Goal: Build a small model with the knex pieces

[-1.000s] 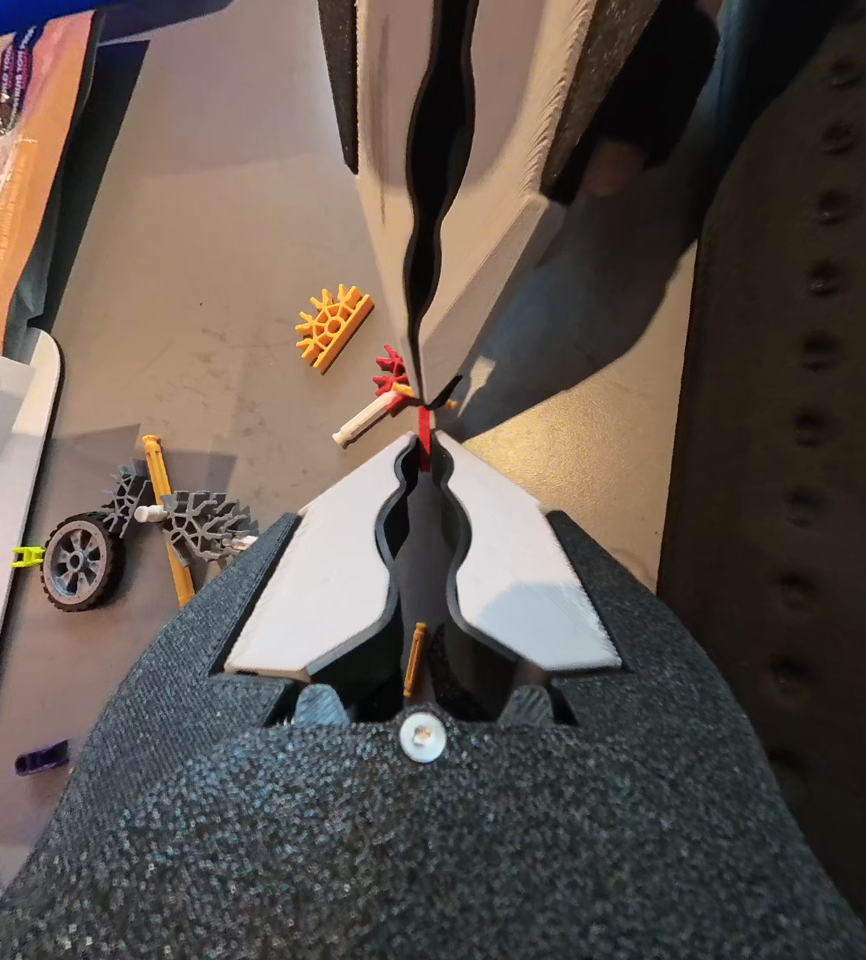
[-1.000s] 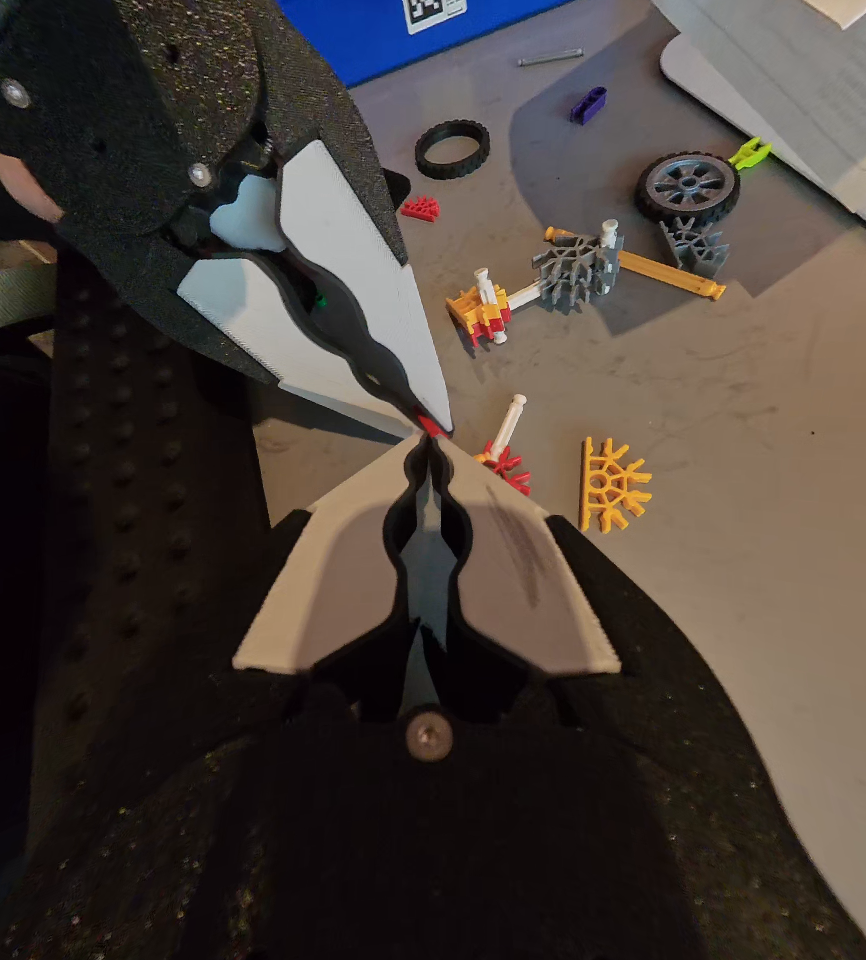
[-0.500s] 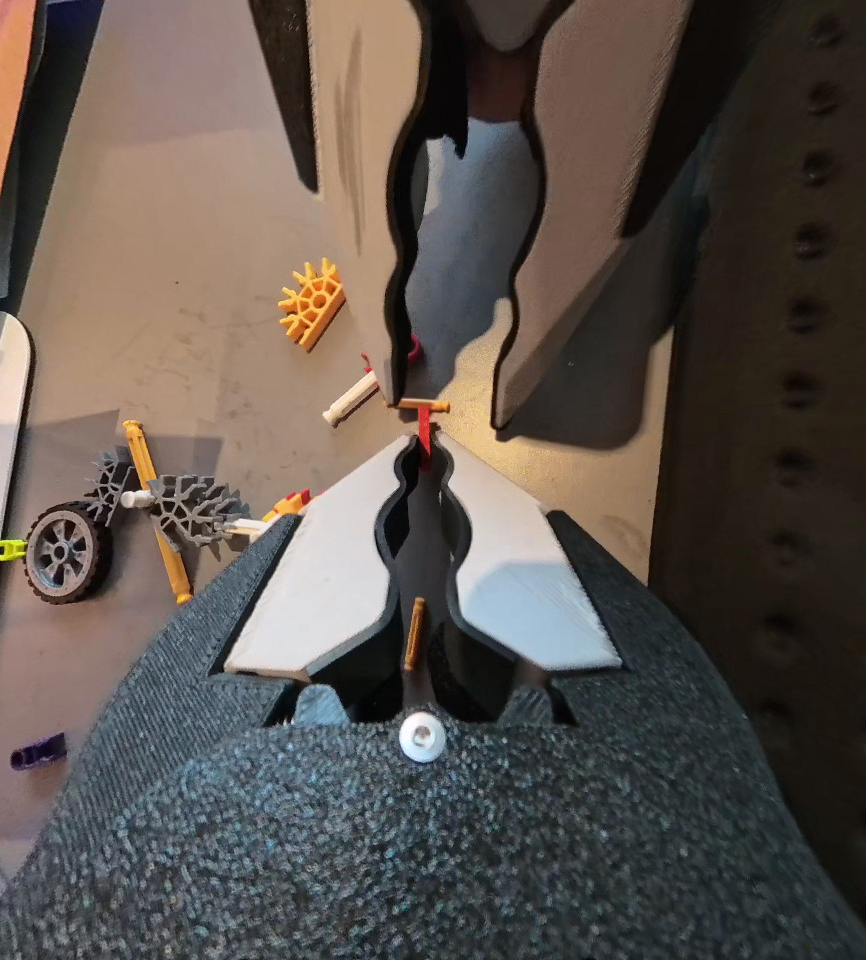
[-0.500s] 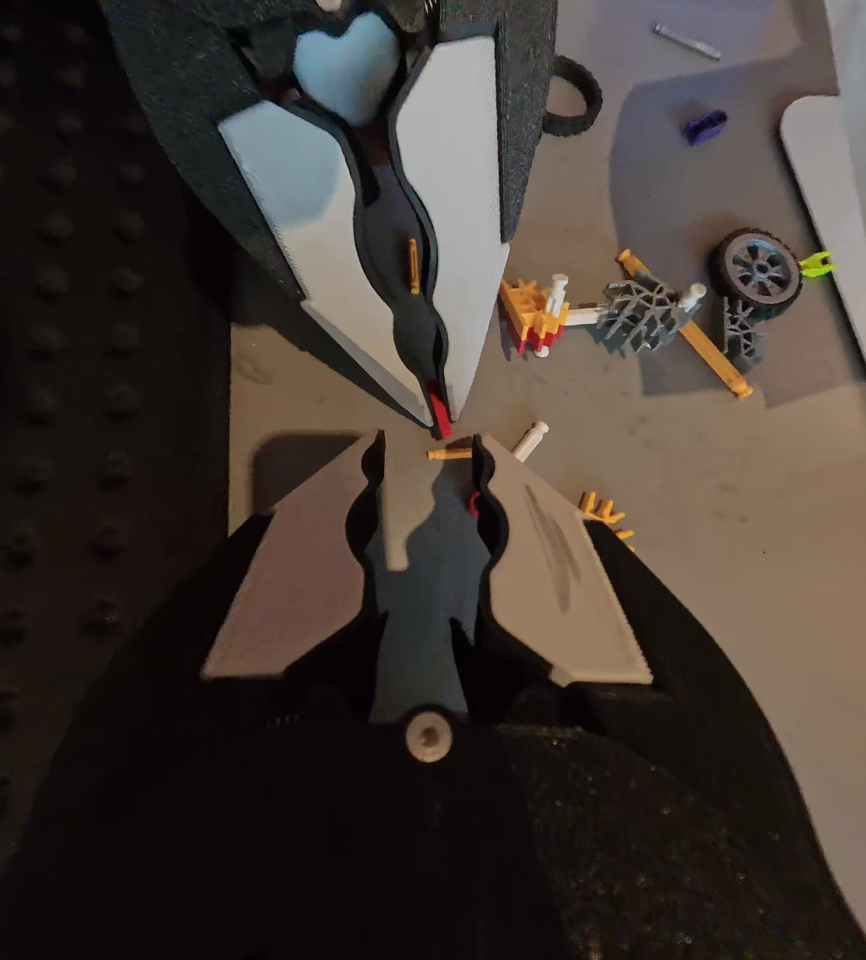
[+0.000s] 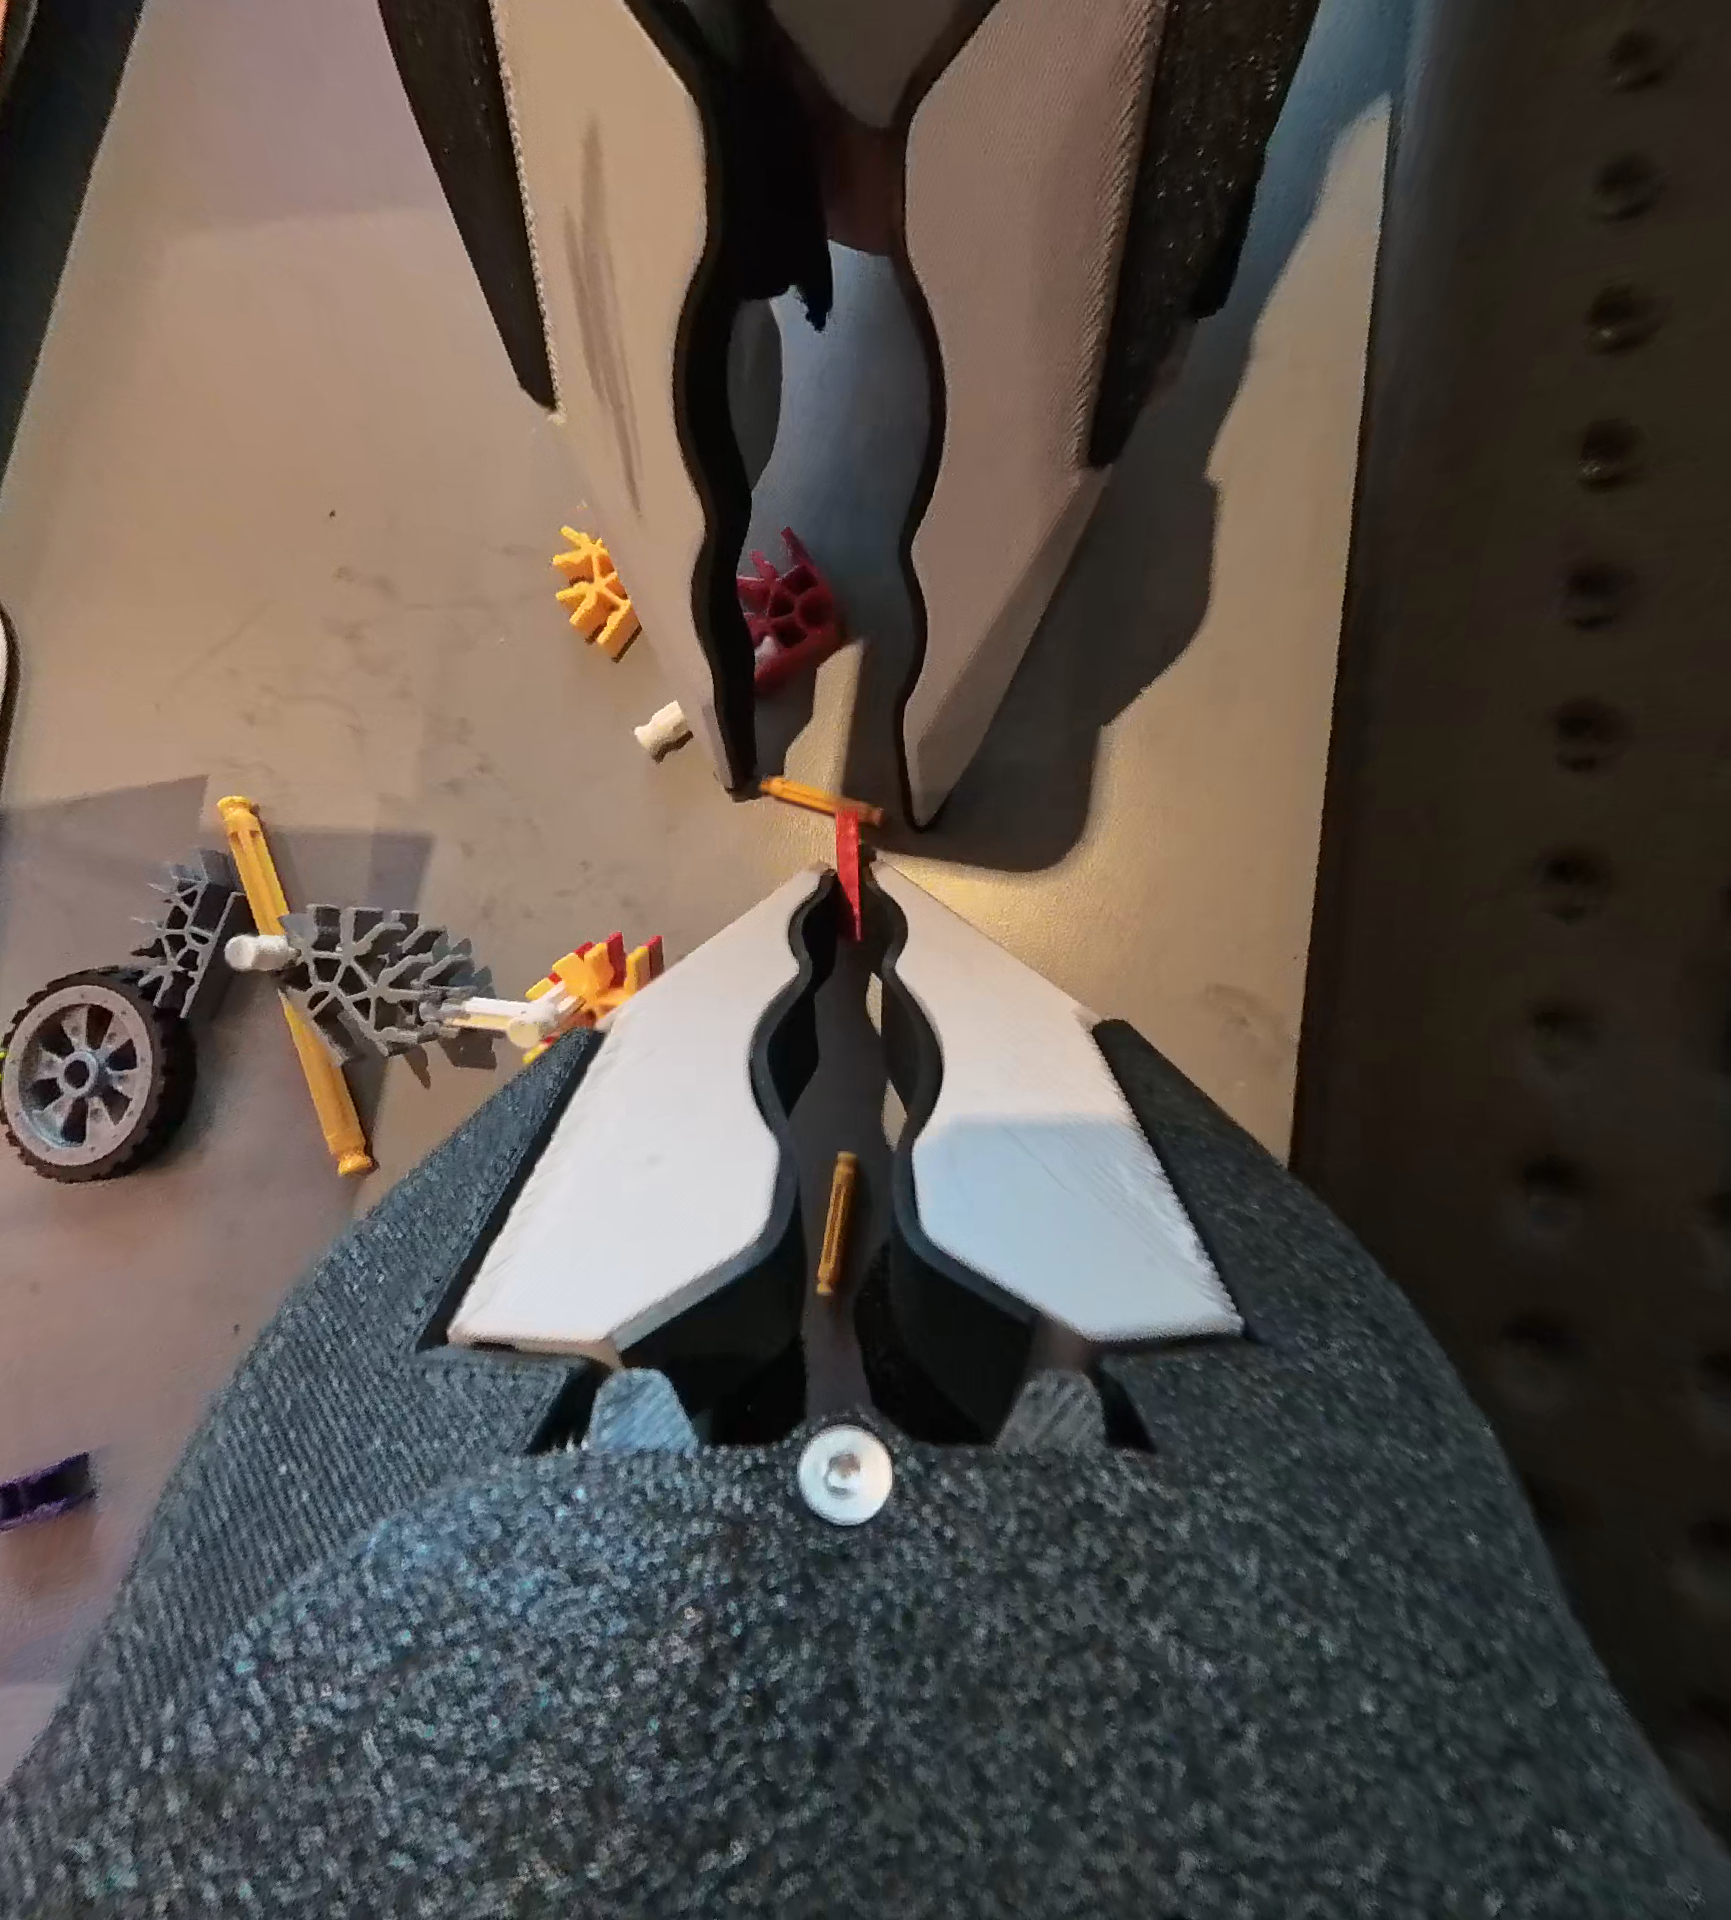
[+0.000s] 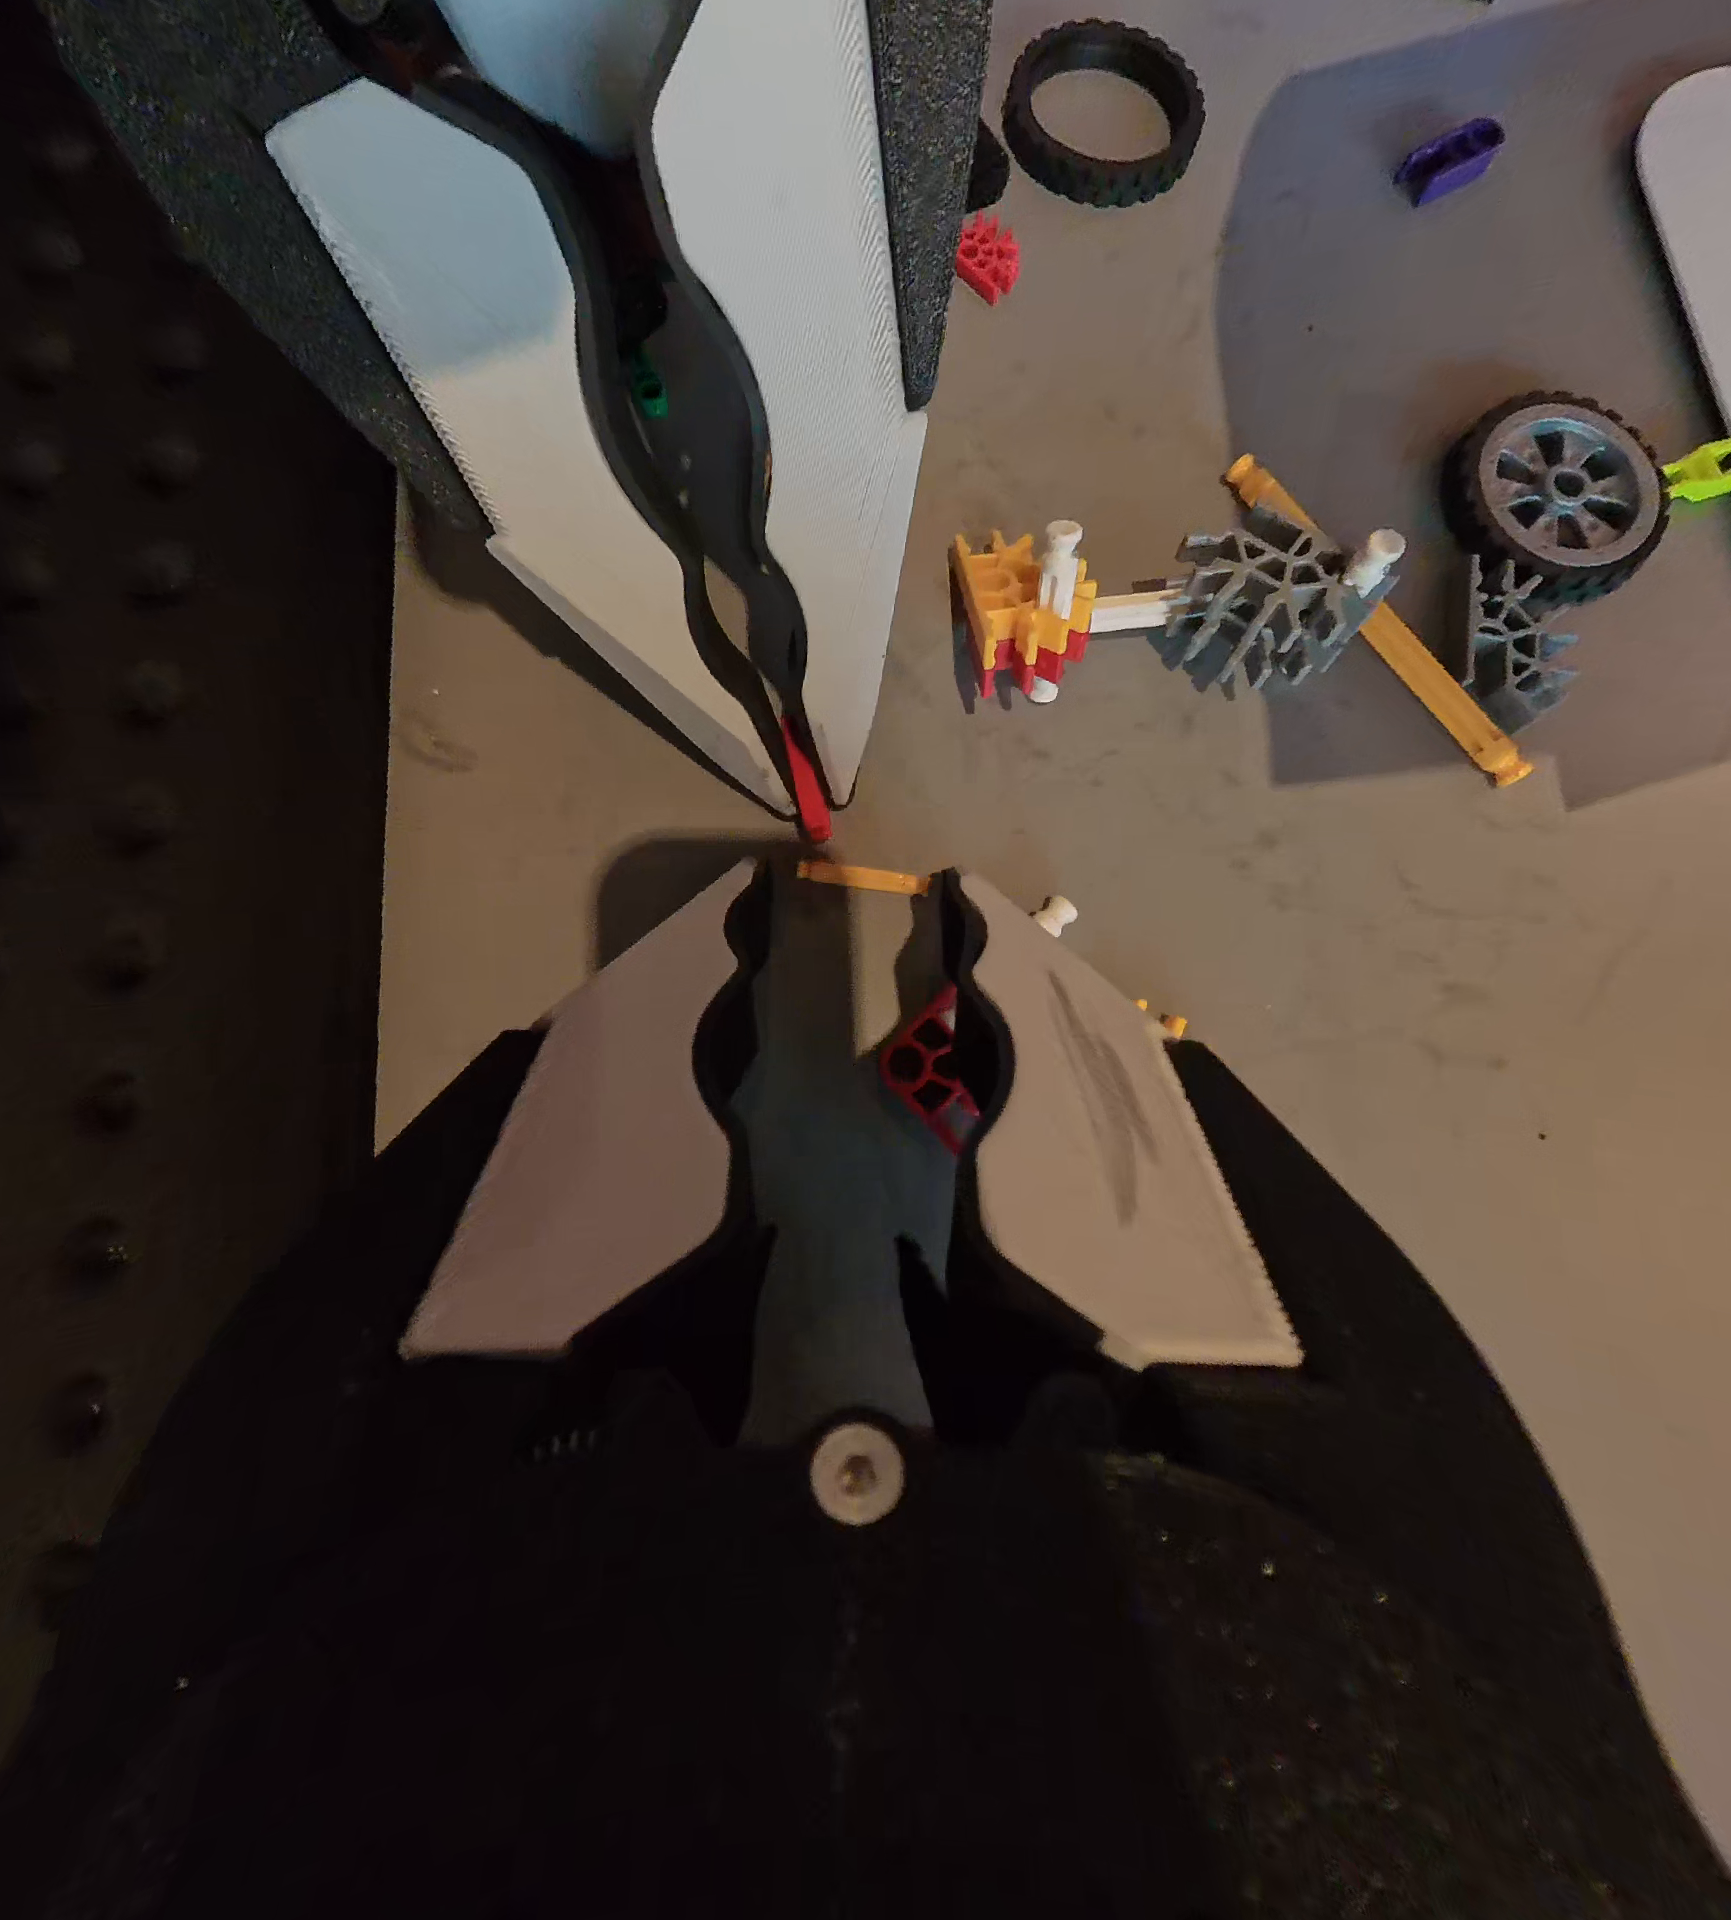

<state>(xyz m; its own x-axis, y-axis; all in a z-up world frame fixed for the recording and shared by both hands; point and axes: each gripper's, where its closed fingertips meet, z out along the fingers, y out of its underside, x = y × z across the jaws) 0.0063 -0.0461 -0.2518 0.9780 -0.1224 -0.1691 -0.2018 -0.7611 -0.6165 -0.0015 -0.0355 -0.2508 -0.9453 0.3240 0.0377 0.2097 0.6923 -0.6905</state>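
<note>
Left gripper [image 5: 848,883]: clamped on a red rod [image 5: 848,878] at frame centre. Right gripper [image 6: 853,878]: jaws parted wide, nothing held; a short orange rod [image 6: 861,876] is seen lying on the grey table [image 6: 1256,1039] between its fingertips, just beside the red rod's end. A second earlier both tips were pressed together at this spot; the orange rod has since been let go. Red connector [image 6: 928,1070]: now exposed between the right jaws. Grey wheel assembly [image 5: 248,997]: unmoved, left of frame
</note>
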